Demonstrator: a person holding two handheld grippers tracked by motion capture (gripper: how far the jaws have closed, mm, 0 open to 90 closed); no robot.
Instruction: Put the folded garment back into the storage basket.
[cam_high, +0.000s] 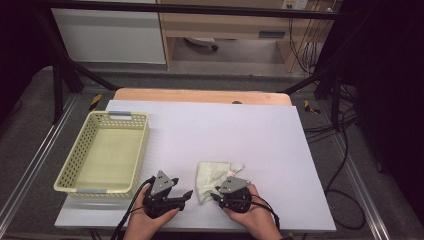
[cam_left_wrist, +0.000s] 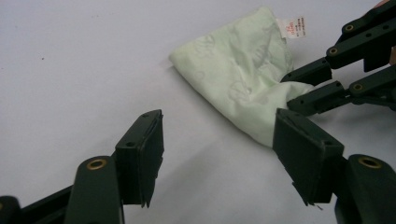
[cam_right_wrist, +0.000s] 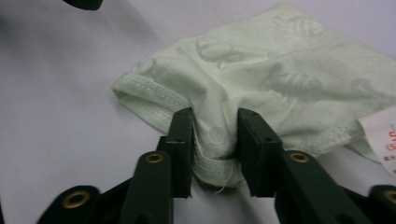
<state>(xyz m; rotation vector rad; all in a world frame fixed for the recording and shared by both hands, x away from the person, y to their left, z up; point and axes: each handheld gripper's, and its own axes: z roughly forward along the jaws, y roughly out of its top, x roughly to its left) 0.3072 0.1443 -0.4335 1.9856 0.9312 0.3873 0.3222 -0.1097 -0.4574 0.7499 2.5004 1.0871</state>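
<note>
A crumpled pale green cloth (cam_high: 210, 176) with a faint printed pattern lies on the white table near the front edge. My right gripper (cam_right_wrist: 215, 128) is shut on a bunched fold of the cloth's (cam_right_wrist: 280, 70) hemmed edge, with fabric squeezed between its jaws. A white care tag (cam_right_wrist: 380, 140) sticks out at the right. In the left gripper view the right gripper (cam_left_wrist: 299, 91) bites the cloth (cam_left_wrist: 233, 74) from the right. My left gripper (cam_left_wrist: 219, 133) stands open just short of the cloth's near corner, nothing between its jaws. From above, the left gripper (cam_high: 186, 194) sits left of the right gripper (cam_high: 217, 193).
A pale yellow perforated basket (cam_high: 143, 145) stands at the left of the table, with nothing in it. The white sheet (cam_high: 240, 130) covers the table behind the cloth. Cables (cam_high: 345, 165) hang off the right side.
</note>
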